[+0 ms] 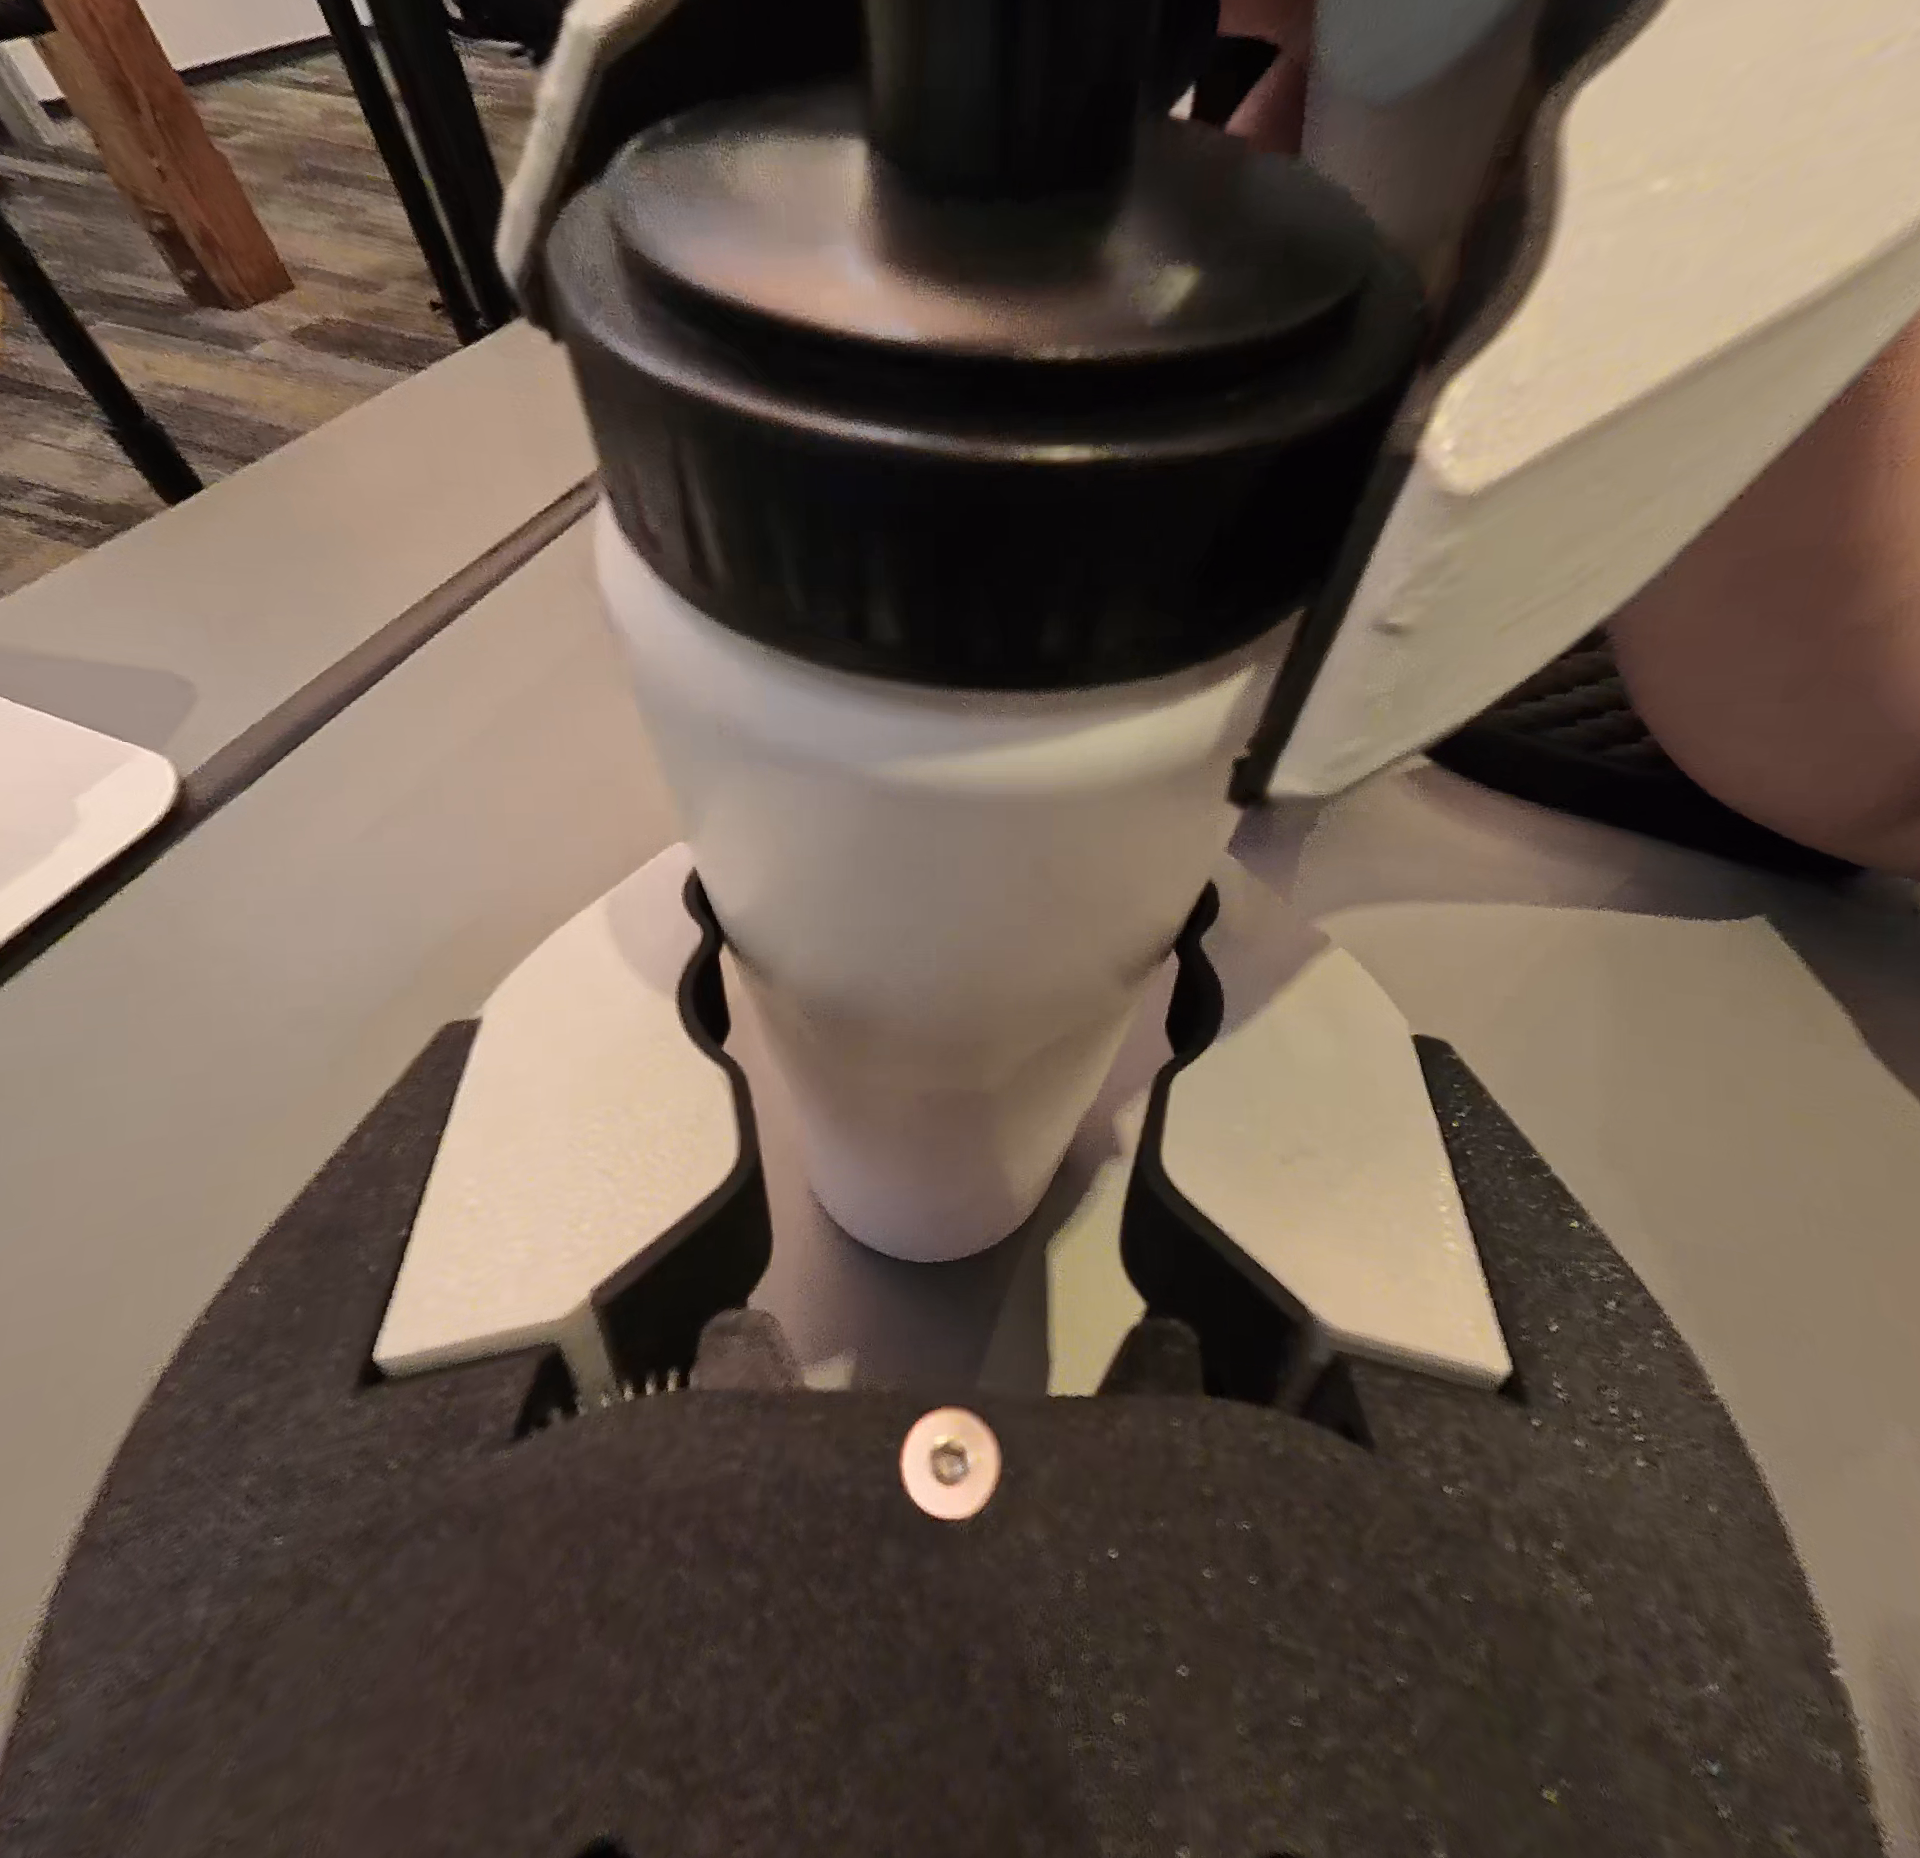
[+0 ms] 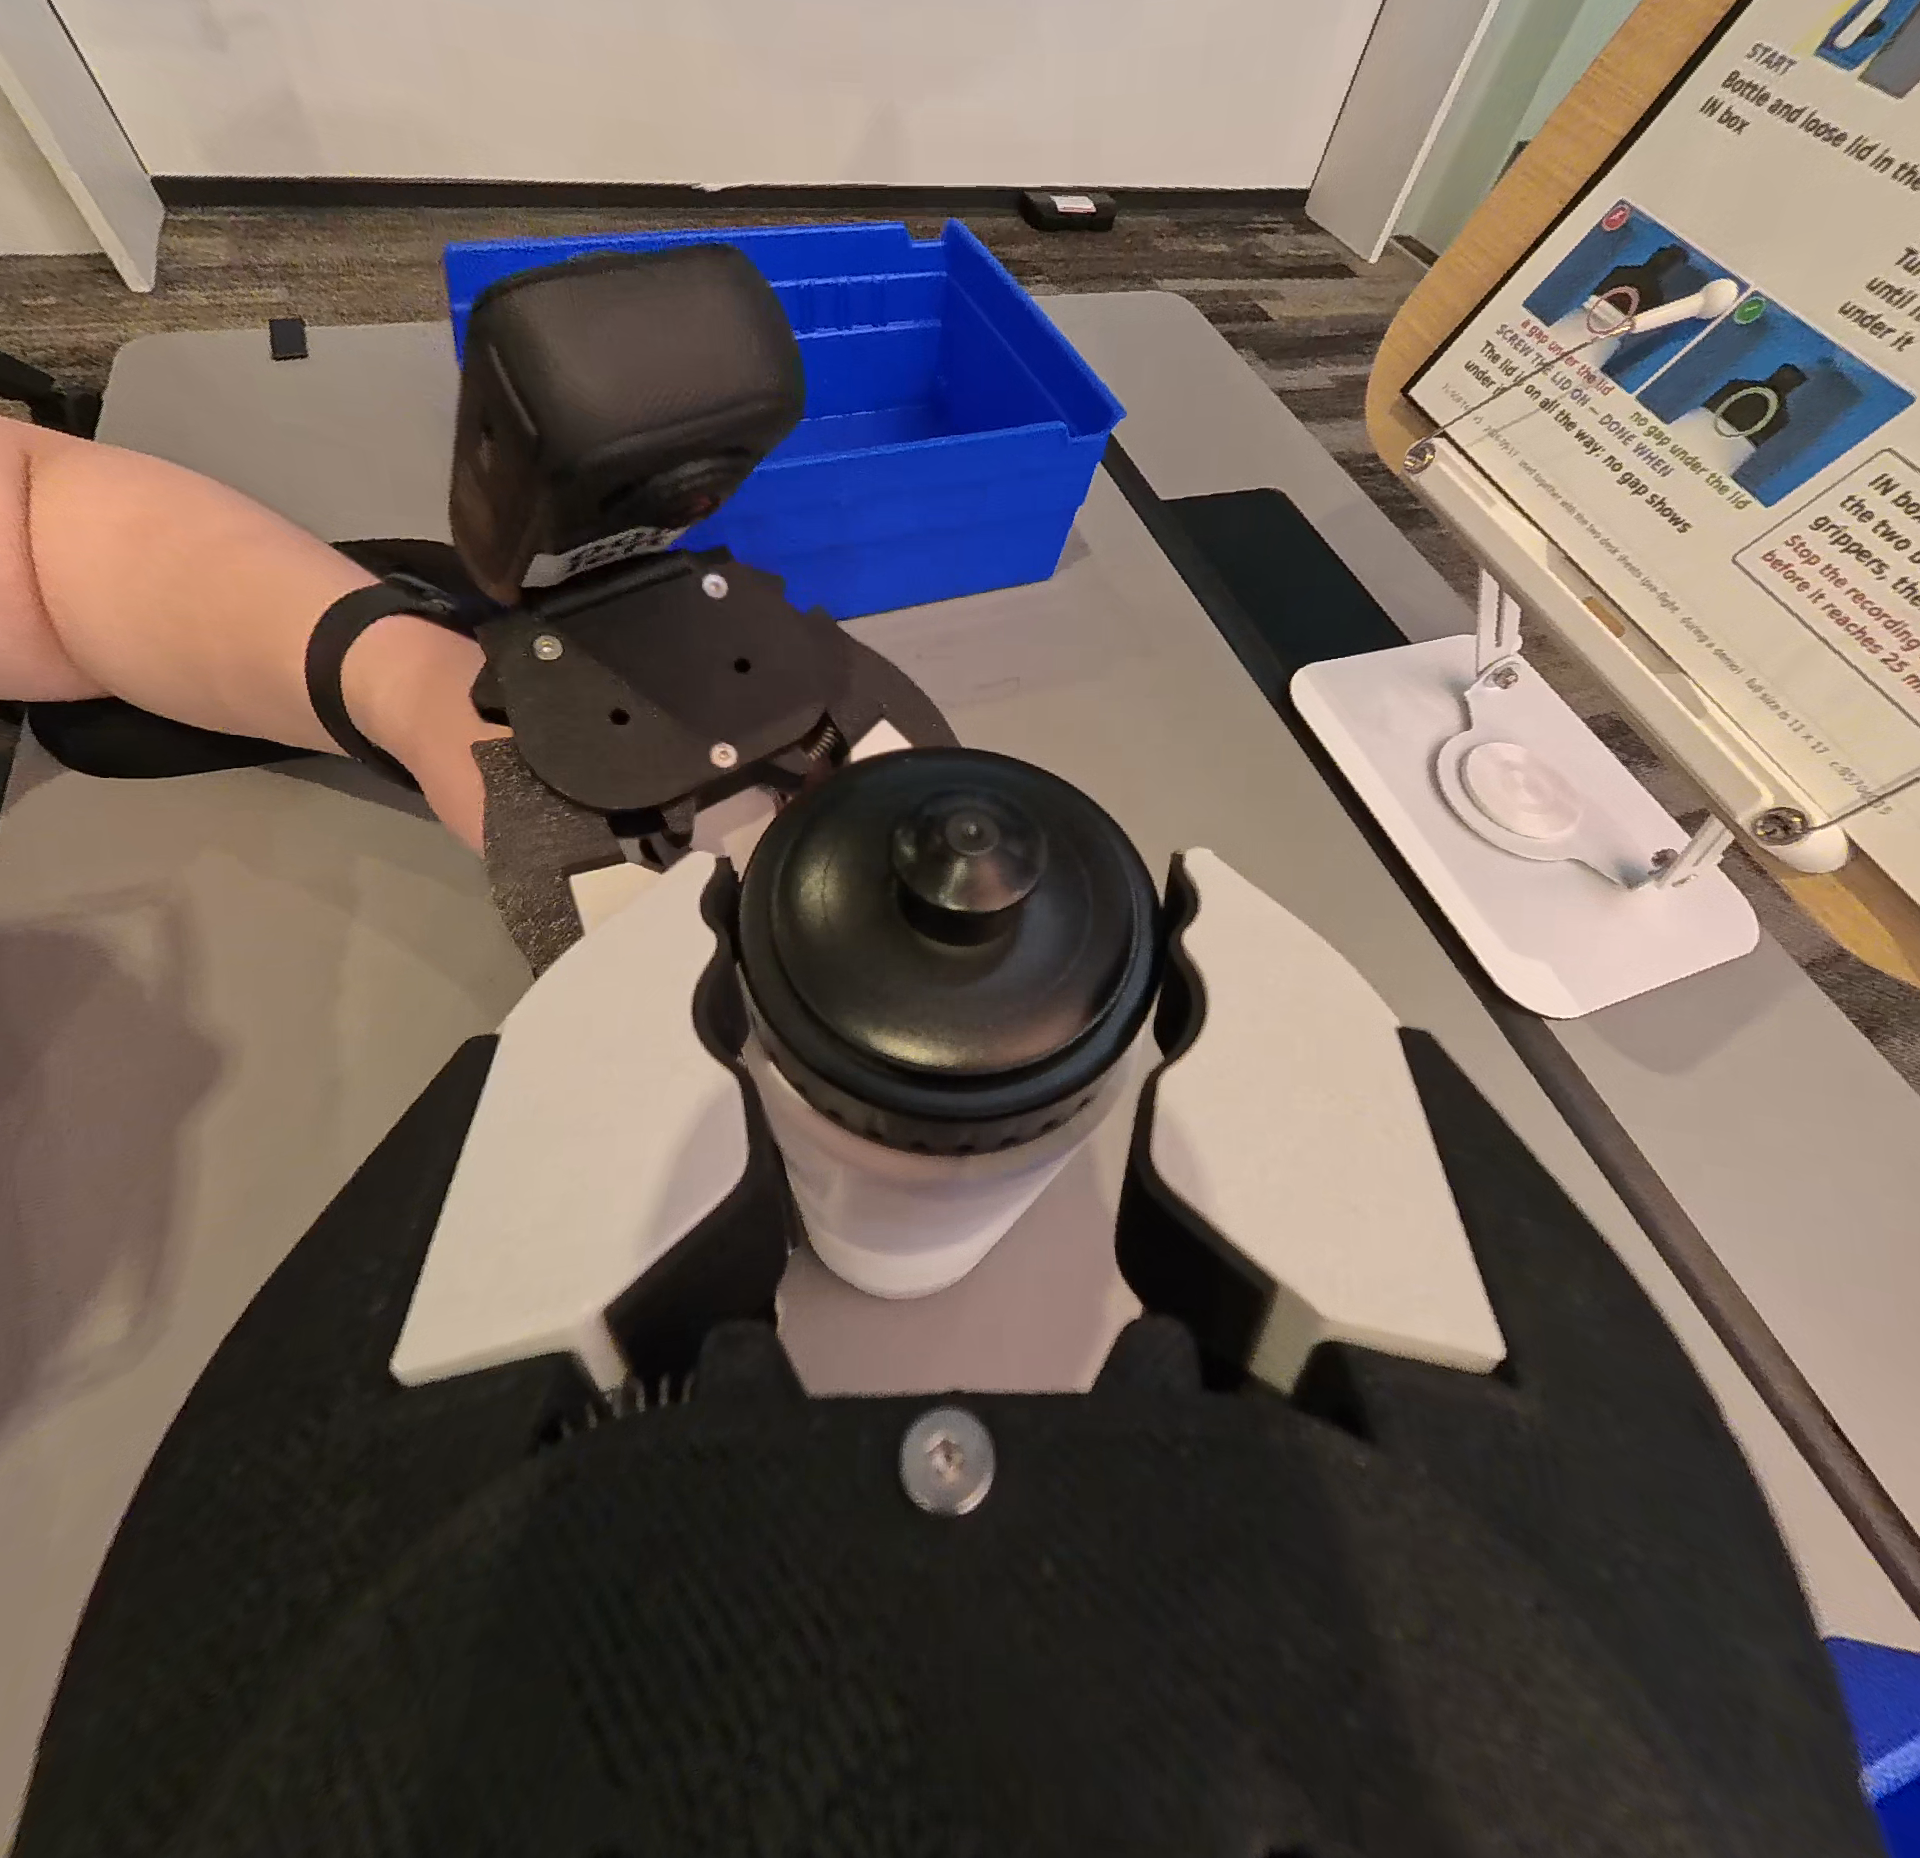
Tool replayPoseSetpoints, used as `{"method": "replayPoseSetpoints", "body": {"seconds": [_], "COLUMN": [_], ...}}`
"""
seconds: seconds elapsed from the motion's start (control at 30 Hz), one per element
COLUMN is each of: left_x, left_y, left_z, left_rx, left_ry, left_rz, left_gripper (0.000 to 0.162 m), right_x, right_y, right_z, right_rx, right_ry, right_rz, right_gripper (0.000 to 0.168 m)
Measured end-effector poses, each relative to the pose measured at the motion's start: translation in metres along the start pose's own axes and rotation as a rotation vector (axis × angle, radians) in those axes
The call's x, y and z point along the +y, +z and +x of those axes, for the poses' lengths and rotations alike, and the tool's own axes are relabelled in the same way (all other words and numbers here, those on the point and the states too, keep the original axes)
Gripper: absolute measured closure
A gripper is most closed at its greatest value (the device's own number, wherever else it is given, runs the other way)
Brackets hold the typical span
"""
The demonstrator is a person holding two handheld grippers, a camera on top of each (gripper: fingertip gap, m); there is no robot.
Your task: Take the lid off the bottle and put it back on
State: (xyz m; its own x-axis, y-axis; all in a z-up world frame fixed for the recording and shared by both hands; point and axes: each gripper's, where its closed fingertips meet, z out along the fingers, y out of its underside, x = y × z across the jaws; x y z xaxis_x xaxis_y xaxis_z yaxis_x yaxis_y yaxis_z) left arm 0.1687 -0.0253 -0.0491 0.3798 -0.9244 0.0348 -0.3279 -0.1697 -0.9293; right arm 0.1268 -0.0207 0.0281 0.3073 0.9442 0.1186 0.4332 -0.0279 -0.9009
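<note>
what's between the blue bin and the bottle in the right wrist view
The left claw and the hand holding it lie between the blue bin and the bottle, in the right wrist view.

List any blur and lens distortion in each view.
Left wrist view: the black lid and the right gripper around it are soft with blur; the white bottle narrows unnaturally toward its base, a wide-angle effect.
Right wrist view: mostly sharp; the grey table smears at left; the table's edge bows.

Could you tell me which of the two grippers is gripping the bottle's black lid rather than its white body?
The right gripper: its fingers flank the lid, whereas the left gripper clamps the white bottle lower down.
</note>
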Motion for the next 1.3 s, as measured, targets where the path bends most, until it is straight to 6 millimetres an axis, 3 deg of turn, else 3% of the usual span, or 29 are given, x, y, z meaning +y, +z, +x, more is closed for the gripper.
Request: {"method": "replayPoseSetpoints", "body": {"seconds": [0.13,0.37,0.63,0.87,1.03,1.3], "left_x": [0.000,0.000,-0.001,0.000,0.001,0.000], "left_y": [0.001,0.001,0.003,0.002,0.000,0.004], "left_z": [-0.004,-0.022,-0.018,-0.022,-0.032,-0.019], "left_rx": [-0.027,-0.205,-0.160,-0.189,-0.254,-0.125], "left_ry": [-0.017,-0.072,-0.032,-0.058,-0.085,-0.042], "left_rz": [-0.008,-0.047,-0.036,-0.051,-0.070,-0.061], "left_gripper": [0.078,0.079,0.078,0.079,0.079,0.078], "right_x": [0.000,-0.001,0.001,0.000,-0.001,-0.005], "right_y": [0.001,0.007,-0.011,-0.008,-0.003,-0.014], "right_z": [0.006,0.022,0.011,0.016,0.023,0.016], "right_rx": [0.032,0.259,-0.068,0.042,0.261,-0.034], "right_ry": [0.051,0.161,0.186,0.228,0.309,0.165], "right_rz": [0.001,0.000,0.039,0.006,0.014,0.085], "right_gripper": [0.089,0.089,0.093,0.097,0.097,0.097]}}
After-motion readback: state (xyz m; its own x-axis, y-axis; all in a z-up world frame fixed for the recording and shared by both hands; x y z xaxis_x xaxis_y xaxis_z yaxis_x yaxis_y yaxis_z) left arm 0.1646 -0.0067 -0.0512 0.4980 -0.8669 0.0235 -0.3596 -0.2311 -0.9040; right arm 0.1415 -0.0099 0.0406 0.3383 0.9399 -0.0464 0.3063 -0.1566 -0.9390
